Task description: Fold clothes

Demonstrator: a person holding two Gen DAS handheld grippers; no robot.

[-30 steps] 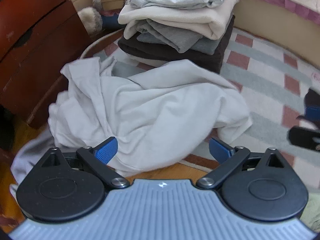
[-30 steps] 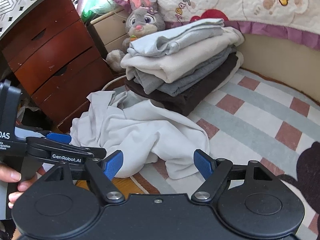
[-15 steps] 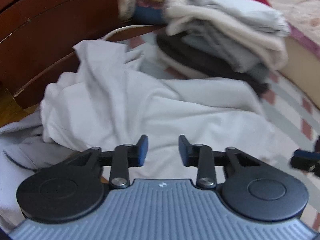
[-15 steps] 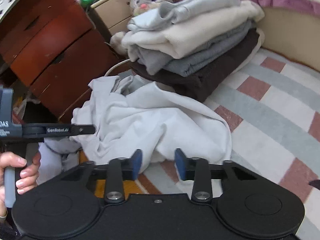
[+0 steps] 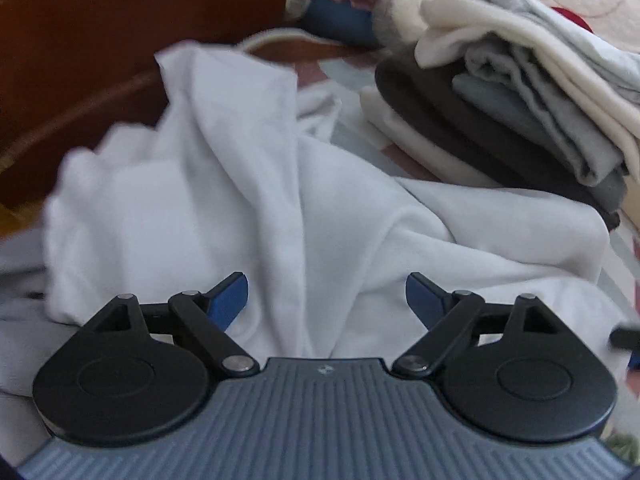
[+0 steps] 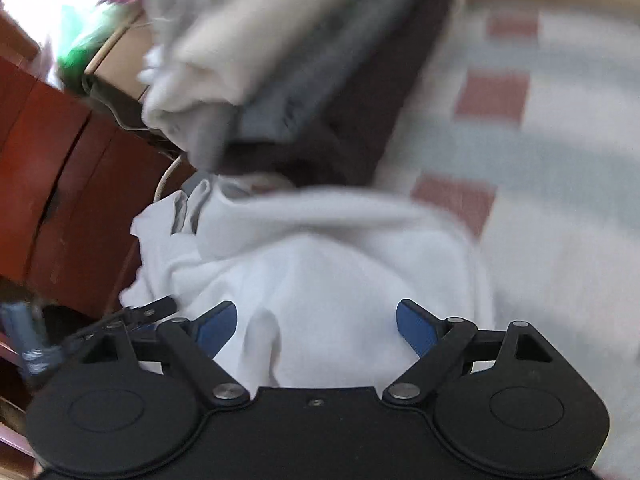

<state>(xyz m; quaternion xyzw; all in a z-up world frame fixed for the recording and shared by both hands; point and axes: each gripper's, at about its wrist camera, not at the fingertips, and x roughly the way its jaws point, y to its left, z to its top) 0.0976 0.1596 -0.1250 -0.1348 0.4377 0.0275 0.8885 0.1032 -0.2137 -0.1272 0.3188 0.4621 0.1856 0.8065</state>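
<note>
My left gripper [image 5: 326,296] and right gripper [image 6: 316,326] are both opening wide over the crumpled white garment [image 5: 248,200], gripping nothing; folded stack [image 5: 520,92] upper right.

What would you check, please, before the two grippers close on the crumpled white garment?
1. Left gripper jaws apart: ok, opening, nothing pinched between them.
2. Right gripper jaws apart: ok, opening, nothing pinched.
3. White garment in front of both grippers: ok, it fills the space ahead of both pairs of fingers.
4. Garment spread flat for folding: not ok, it lies bunched in ridges.
5. Which edge or corner lies under each gripper: cannot tell, the folds hide it and the right view is blurred.
6. Stack of folded clothes clear of the garment: cannot tell, the garment reaches its foot.
</note>
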